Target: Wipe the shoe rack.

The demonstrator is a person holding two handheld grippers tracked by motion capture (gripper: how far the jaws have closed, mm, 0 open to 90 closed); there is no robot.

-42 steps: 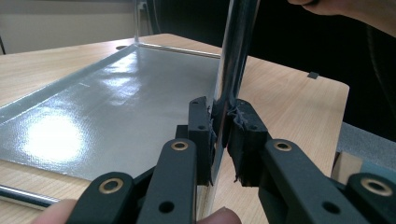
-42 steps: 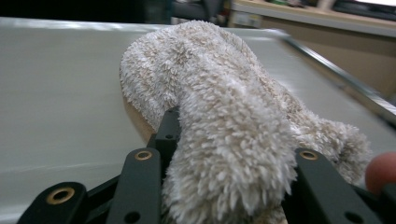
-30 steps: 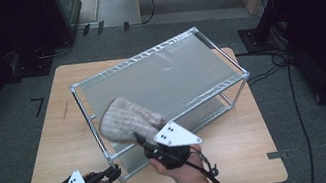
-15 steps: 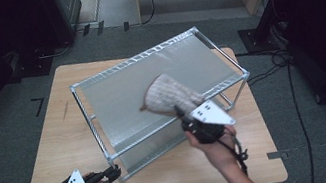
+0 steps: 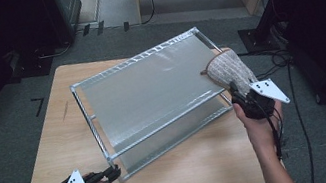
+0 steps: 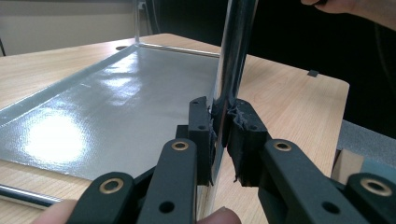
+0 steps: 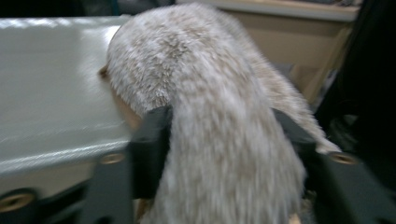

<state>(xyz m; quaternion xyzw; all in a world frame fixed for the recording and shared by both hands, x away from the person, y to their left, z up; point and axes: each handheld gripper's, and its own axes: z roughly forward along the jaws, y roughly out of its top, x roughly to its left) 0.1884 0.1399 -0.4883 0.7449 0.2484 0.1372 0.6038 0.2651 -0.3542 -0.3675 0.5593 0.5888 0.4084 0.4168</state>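
A grey-and-white furry slipper (image 5: 228, 72) lies on the right end of a metal rack's top shelf (image 5: 150, 88), its heel toward my right gripper (image 5: 236, 92). In the right gripper view the slipper (image 7: 210, 116) sits between the jaws of the right gripper (image 7: 224, 140). Those jaws have just been opening and stand wide, with fur brushing both pads but not pinched. My left gripper (image 5: 113, 172) is shut on the rack's front left corner post (image 6: 236, 51). The left gripper (image 6: 223, 126) clamps that post just above the lower shelf (image 6: 93, 116).
The rack stands askew on a wooden table (image 5: 66, 98) and covers most of it. Cables (image 5: 295, 73) trail over the grey carpet to the right. Dark equipment (image 5: 61, 13) stands behind the table.
My right gripper has swept the slipper from the rack's front middle to its right end, and its jaws have spread. The left gripper has stayed on the post.
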